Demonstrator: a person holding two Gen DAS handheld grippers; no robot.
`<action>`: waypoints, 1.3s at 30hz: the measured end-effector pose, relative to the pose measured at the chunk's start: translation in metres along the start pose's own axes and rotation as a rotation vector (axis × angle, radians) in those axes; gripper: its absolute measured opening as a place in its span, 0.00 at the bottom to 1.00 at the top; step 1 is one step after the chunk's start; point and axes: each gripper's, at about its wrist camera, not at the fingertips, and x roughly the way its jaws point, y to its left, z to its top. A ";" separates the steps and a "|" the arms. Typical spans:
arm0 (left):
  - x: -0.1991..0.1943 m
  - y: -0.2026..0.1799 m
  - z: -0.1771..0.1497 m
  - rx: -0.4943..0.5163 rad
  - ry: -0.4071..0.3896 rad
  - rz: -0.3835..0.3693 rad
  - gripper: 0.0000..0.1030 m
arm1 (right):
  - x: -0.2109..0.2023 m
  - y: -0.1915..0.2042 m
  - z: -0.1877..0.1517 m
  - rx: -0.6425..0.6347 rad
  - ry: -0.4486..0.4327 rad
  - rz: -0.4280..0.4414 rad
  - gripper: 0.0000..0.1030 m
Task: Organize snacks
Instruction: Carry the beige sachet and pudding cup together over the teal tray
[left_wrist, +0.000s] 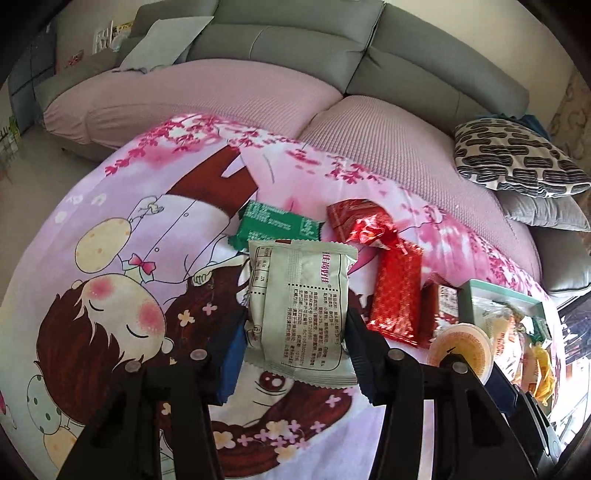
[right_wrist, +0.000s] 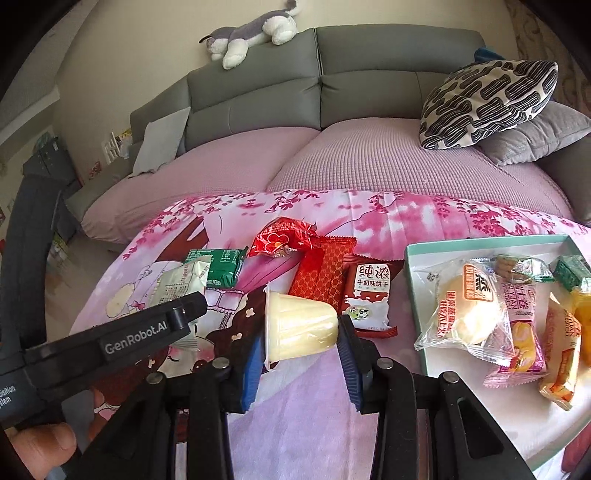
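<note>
Left gripper (left_wrist: 295, 332) holds a pale-green packet (left_wrist: 299, 314), right gripper (right_wrist: 301, 332) a jelly cup (right_wrist: 299, 325); the smooth, tapered cup could squirt from the fingers short of the tray (right_wrist: 480, 245).

Both grippers were black, with angular slotted linkage arms and round silver pivot pins. The left gripper (left_wrist: 295, 325) and right gripper (right_wrist: 301, 332) carried blue ribbed pads (right_wrist: 251, 369) inside the fingers. The left gripper's side read "GenRobot.AI" in white.
</note>
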 end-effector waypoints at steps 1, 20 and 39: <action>-0.003 -0.003 0.000 0.004 -0.008 -0.004 0.52 | -0.003 -0.002 0.001 0.005 -0.004 -0.002 0.39; -0.027 -0.091 -0.021 0.133 -0.046 -0.091 0.52 | -0.047 -0.088 0.002 0.157 -0.041 -0.112 0.39; -0.040 -0.170 -0.053 0.297 -0.043 -0.164 0.52 | -0.103 -0.188 -0.011 0.318 -0.097 -0.275 0.39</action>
